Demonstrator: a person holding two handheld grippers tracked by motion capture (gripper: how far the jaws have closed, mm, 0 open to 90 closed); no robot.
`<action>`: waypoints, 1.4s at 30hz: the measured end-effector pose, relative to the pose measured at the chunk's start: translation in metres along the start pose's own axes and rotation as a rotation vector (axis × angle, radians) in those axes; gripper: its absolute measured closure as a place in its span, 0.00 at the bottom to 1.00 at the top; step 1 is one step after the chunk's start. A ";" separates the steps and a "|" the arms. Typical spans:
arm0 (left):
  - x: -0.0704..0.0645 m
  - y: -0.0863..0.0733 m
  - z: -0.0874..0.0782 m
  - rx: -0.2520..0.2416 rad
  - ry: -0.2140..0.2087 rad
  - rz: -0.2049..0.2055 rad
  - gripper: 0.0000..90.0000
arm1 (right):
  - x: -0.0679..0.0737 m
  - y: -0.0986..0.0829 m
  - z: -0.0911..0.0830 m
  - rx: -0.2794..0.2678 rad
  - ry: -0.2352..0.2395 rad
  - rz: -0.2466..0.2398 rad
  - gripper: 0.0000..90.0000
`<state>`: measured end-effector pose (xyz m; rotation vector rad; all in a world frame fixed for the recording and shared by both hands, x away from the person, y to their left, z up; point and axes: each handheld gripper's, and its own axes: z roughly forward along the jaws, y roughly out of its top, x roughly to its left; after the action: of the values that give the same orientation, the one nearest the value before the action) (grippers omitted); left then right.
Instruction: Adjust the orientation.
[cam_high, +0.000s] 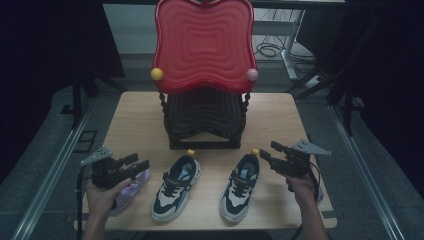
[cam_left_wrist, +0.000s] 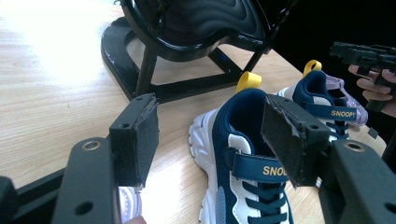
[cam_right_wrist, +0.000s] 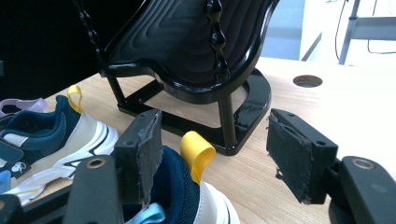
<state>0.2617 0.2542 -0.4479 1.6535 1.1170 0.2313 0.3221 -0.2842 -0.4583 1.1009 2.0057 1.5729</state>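
Note:
Two navy and white sneakers with yellow heel loops lie side by side on the wooden table (cam_high: 140, 115), a left one (cam_high: 177, 186) and a right one (cam_high: 241, 186). Behind them stands a two-tier rack with a red top shelf (cam_high: 204, 42) and a black lower shelf (cam_high: 205, 117). My left gripper (cam_high: 138, 162) is held open just left of the left sneaker (cam_left_wrist: 247, 154), above a pale purple shoe (cam_high: 129, 190). My right gripper (cam_high: 269, 151) is open beside the right sneaker's heel (cam_right_wrist: 187, 186). Both sets of jaws hold nothing.
The rack's black base frame (cam_left_wrist: 140, 70) sits close behind the sneakers' heels. A round cable hole (cam_right_wrist: 307, 80) is in the table top at the far right. Bare wood lies on both sides of the rack. Dark curtains and metal rails surround the table.

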 end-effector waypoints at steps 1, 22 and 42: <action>0.000 0.000 0.000 -0.001 0.000 0.000 0.40 | 0.000 0.000 0.000 -0.002 -0.001 -0.010 0.40; -0.014 -0.001 -0.002 0.025 -0.028 0.038 0.46 | 0.004 -0.001 0.004 0.043 -0.068 -0.035 0.39; -0.024 0.007 -0.008 0.105 0.030 0.120 1.00 | 0.001 0.000 -0.002 0.039 -0.099 -0.010 0.39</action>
<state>0.2475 0.2412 -0.4303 1.8183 1.0686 0.2795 0.3201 -0.2852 -0.4575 1.1584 1.9810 1.4514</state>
